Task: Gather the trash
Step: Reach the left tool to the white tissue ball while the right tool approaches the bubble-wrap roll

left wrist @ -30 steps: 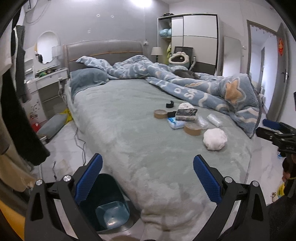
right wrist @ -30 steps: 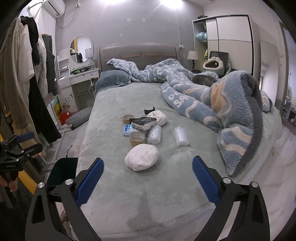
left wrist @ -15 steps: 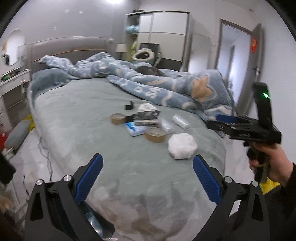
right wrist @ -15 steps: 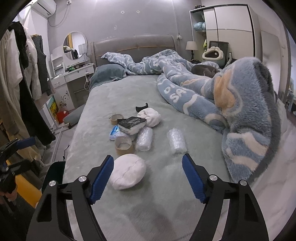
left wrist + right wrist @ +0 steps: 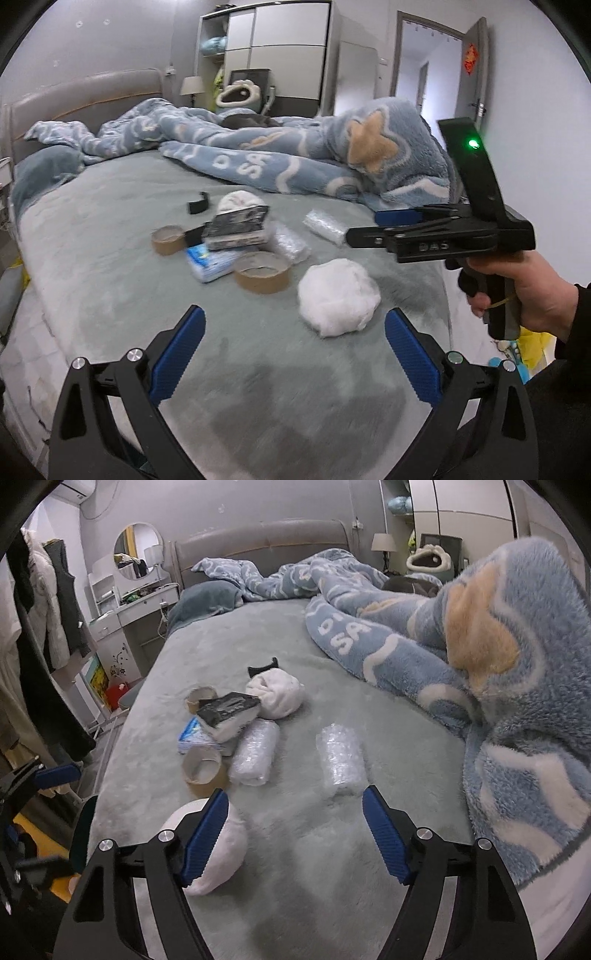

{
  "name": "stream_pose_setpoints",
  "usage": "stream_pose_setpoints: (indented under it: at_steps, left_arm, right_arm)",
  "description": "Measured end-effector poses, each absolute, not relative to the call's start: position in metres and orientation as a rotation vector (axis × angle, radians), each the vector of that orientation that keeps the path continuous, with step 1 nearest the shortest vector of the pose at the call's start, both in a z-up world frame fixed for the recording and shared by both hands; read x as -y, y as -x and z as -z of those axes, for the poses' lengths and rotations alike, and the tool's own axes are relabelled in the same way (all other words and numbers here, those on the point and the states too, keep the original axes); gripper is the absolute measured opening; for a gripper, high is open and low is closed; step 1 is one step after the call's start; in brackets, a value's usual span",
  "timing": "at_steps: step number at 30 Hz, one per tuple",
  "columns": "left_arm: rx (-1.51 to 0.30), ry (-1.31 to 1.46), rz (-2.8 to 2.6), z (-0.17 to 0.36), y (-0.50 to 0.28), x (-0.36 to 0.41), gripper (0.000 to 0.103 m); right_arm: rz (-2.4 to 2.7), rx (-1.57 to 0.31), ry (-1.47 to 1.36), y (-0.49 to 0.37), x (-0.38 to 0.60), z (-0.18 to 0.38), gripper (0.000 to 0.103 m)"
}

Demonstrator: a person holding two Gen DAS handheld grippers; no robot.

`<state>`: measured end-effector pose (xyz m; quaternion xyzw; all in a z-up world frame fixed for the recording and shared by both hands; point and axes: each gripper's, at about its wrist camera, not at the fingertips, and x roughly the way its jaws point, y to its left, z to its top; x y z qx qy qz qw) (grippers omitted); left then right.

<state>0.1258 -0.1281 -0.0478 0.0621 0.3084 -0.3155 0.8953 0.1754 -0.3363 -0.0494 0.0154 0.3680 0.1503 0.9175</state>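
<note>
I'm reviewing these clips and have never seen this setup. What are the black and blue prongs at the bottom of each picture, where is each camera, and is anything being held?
There is no robot here. A person carries a hand-held gripper in each hand, each with a fisheye camera looking along its two blue-padded fingers. One picture is from the left hand-held gripper; it also shows the person's hand holding the right one. The other is from the right hand-held gripper.

On the bed lie two tape rolls, a dark box on a blue packet, two bubble-wrap bundles, a white fluffy wad and a second white bundle. A blue blanket is bunched at one side.

Nothing is held. The left jaws stand open. The right jaws have just been closing partway, but nothing is between them.
</note>
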Motion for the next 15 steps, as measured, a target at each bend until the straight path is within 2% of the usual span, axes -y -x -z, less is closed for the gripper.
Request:
stream_pose_setpoints:
  at_steps: [15]
  left_arm:
    - [-0.708,-0.148,0.757,0.081,-0.162,0.184,0.097]
  right_arm:
    - [-0.326,-0.804,-0.095,-0.198,0.348,0.059,0.076]
